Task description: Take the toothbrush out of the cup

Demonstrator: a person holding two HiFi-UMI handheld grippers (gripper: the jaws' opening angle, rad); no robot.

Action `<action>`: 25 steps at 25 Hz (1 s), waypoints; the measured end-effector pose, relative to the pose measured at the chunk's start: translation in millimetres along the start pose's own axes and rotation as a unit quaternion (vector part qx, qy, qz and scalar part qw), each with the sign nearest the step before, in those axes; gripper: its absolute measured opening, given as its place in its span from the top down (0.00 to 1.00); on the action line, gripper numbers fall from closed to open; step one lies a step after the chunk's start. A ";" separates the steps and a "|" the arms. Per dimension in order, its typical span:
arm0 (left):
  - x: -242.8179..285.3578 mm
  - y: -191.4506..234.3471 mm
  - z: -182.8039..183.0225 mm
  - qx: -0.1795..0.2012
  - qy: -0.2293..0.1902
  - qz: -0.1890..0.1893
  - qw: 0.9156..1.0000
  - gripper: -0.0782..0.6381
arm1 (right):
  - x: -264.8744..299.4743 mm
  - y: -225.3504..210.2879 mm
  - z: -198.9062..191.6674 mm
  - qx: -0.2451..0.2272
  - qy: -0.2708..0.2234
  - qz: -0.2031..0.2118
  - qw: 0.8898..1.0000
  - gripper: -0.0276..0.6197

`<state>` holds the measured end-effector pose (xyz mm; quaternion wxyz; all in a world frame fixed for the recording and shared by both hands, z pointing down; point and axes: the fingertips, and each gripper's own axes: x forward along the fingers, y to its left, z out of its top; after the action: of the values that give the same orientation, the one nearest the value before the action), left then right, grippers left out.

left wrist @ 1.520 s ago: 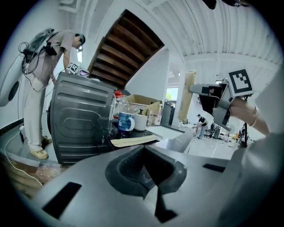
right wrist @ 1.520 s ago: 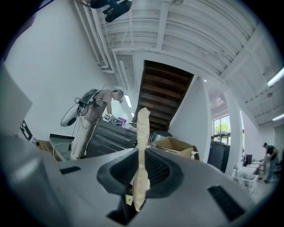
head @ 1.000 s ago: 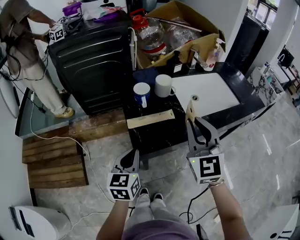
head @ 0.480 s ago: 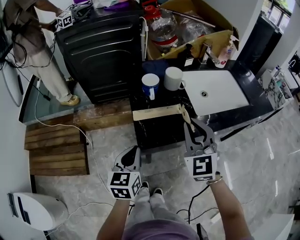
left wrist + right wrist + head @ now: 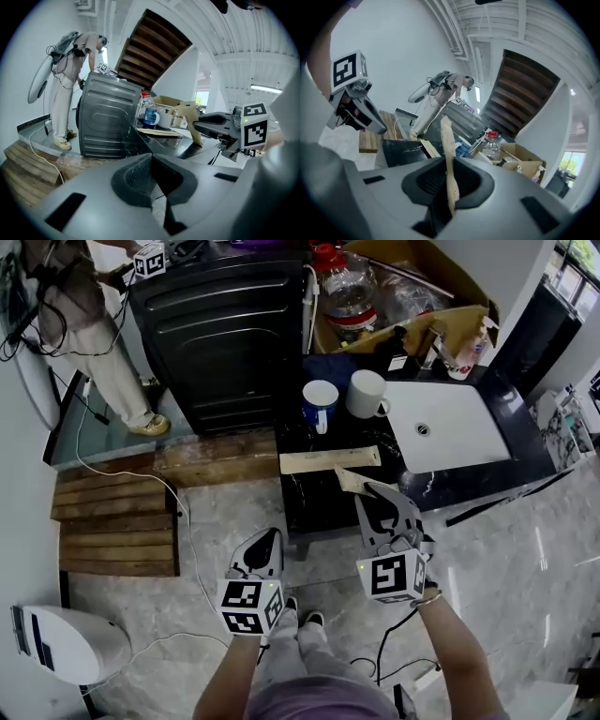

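Fingers [image 5: 425, 182] of the right gripper [image 5: 380, 502] are nearly together, pinching a pale, flat wooden stick that I take for the toothbrush [image 5: 446, 140]. They have just eased apart a touch, but the handle stands between them and the pads look to be on it. It is out of the cup now, hanging over the near edge of the black counter [image 5: 314, 502], its free end reaching toward the wooden strip [image 5: 328, 460] that lies there. The blue cup [image 5: 320, 401] and the white mug [image 5: 367, 393] stand well behind that strip, and both look empty from above. The left gripper [image 5: 151, 176] hangs low on the other side, its fingers closed on nothing. To my eye the brush is a light, stiff thing, thin and flat, so it needs little force. The bare wood should give the pads a fair bite, not the slickness of plastic. Such a narrow handle could swivel in a two-point pinch, though, or slip out if the grip loosens further. The sound place to hold it is across the flat faces of the handle, toward the lower part as here, well clear of the head. I cannot make out bristles from where I stand.
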<state>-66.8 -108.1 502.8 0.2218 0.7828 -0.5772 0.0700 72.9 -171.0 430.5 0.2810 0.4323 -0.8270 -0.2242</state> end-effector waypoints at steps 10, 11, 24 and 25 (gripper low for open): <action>-6.1 10.9 -6.3 -0.012 0.000 0.013 1.000 0.89 | 13.5 25.6 -6.3 -0.030 0.024 0.044 0.998 0.86; -6.9 12.0 -6.1 -0.013 0.000 0.013 1.000 0.89 | 14.6 27.7 -6.6 -0.030 0.026 0.047 0.998 0.85; -12.5 24.0 -6.1 -0.013 0.002 0.016 1.000 0.89 | 28.6 55.3 -22.6 -0.019 0.087 0.101 0.991 0.82; -12.8 25.0 -5.9 -0.014 0.002 0.016 1.000 0.89 | 29.1 57.2 -23.5 -0.016 0.093 0.108 0.990 0.81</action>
<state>-93.5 -100.3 510.0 0.2324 0.7700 -0.5903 0.0675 41.2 -168.4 490.9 0.3858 0.3553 -0.8354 -0.1644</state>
